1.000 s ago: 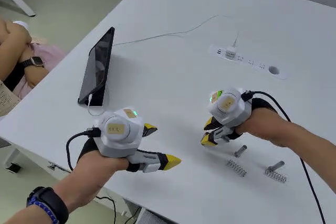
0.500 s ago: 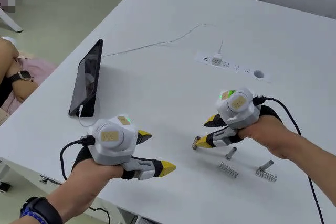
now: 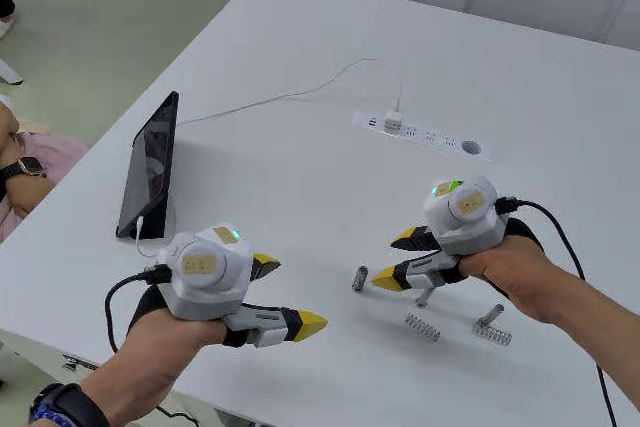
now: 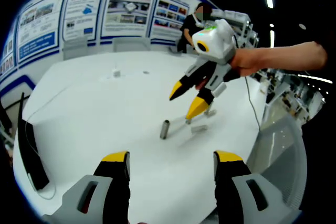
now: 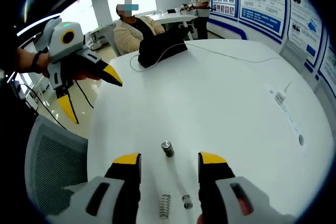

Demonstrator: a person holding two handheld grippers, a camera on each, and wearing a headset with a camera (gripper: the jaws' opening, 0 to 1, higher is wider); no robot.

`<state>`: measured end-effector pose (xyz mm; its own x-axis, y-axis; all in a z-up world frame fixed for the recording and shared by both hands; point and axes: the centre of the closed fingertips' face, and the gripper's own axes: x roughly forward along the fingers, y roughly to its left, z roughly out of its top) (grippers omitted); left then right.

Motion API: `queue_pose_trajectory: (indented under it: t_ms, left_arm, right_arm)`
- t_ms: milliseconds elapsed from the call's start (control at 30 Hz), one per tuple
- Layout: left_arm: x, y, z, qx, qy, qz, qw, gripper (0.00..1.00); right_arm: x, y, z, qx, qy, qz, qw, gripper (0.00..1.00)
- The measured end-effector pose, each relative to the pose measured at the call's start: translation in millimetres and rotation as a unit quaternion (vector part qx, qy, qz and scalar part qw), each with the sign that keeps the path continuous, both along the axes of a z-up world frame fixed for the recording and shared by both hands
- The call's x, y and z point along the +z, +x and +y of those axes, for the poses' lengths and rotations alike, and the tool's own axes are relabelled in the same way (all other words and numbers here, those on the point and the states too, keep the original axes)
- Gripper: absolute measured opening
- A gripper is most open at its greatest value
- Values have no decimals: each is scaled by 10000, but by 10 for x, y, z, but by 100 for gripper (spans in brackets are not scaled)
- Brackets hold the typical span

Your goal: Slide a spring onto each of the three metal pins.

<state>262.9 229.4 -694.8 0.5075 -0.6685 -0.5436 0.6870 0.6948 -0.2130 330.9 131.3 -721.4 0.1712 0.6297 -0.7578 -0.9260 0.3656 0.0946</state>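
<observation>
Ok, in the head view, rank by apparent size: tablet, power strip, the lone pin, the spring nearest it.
Largest: tablet.
Next: power strip, though it lies farther from the camera.
Last: pin and spring, both tiny and too alike to rank.

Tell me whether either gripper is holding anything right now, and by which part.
Nothing is held. The left gripper and right gripper both have open, empty jaws; a metal pin sits untouched just ahead of the right one.
</observation>
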Motion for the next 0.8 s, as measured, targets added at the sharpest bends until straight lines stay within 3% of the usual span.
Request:
queue_pose_trajectory:
  t_ms: [500, 800]
  left_arm:
    - [-18, 5, -136, -110, -25, 38, 9999, 66]
    - [-31, -8, -277, -293, -33, 61, 9995, 67]
  right_arm:
    - [112, -216, -268, -591, 328, -102, 9977, 51]
    - [159, -286, -569, -1210, 534, -198, 9910, 55]
